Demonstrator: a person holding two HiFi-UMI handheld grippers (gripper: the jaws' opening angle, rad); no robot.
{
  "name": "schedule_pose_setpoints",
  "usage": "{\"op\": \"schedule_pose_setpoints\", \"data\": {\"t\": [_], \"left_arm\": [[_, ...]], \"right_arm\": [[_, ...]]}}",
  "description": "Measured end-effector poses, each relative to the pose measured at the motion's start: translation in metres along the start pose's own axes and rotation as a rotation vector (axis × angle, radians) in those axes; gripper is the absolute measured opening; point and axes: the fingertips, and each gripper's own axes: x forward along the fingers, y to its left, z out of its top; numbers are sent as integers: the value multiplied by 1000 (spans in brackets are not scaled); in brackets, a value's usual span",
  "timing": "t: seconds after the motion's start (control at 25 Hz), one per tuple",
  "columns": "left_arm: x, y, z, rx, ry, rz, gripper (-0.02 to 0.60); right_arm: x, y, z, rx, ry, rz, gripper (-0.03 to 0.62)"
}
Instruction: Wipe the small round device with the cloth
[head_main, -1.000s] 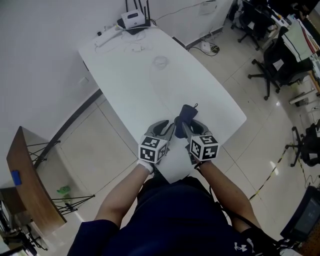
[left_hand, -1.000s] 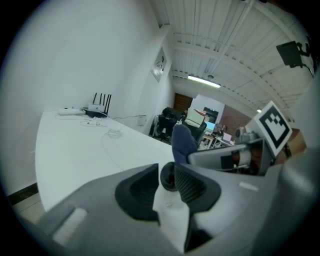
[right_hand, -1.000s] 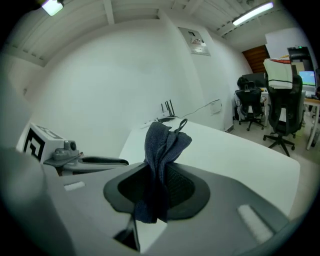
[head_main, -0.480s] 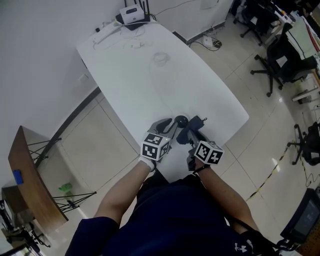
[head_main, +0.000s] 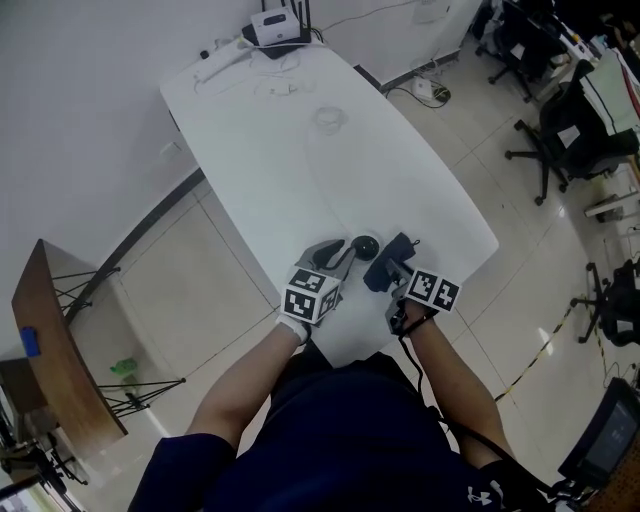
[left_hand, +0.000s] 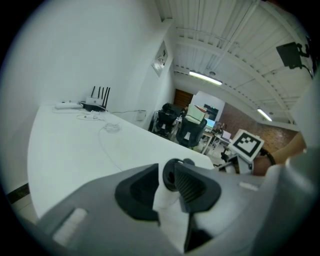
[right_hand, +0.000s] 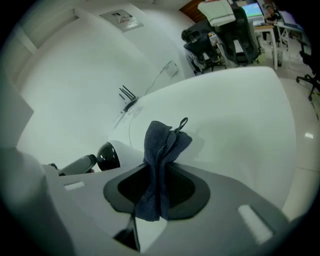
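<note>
Head view: left gripper (head_main: 344, 257) clamped on small round black-and-white device (head_main: 363, 246) above white table (head_main: 300, 150) near edge. Right gripper (head_main: 400, 263) pinches dark blue terry cloth (head_main: 381, 273). Cloth just right of device, slightly apart; must sweep left.

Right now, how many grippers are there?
2. The left gripper is over the table's near end, shut on the device. The right gripper is beside it, shut on the cloth. None seems hidden.

Left claw (head_main: 344, 254) and right claw (head_main: 394, 270) are held side by side, each clamped on its load.
</note>
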Motion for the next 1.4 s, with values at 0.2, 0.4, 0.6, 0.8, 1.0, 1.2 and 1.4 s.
{"op": "schedule_pose_setpoints", "data": {"t": [0.2, 0.4, 0.6, 0.8, 1.0, 1.2, 1.4], "left_arm": [[-1, 1, 2, 11, -14, -7, 98], [0, -12, 2, 68, 10, -29, 98], [8, -14, -9, 189, 47, -10, 98], [11, -21, -10, 195, 63, -6, 98], [11, -20, -13, 160, 62, -3, 98], [11, -22, -17, 125, 63, 6, 100], [12, -24, -18, 99, 51, 29, 101]], "right_arm": [[-31, 63, 66, -324, -128, 109, 106], [-38, 134, 76, -691, -11, 244, 106], [-20, 143, 46, -999, 219, 225, 104], [-12, 135, 46, -1139, 311, 177, 104], [0, 127, 61, -1096, 350, 191, 104], [14, 111, 73, -1089, 413, 205, 103], [33, 88, 68, -1051, 516, 246, 103]]}}
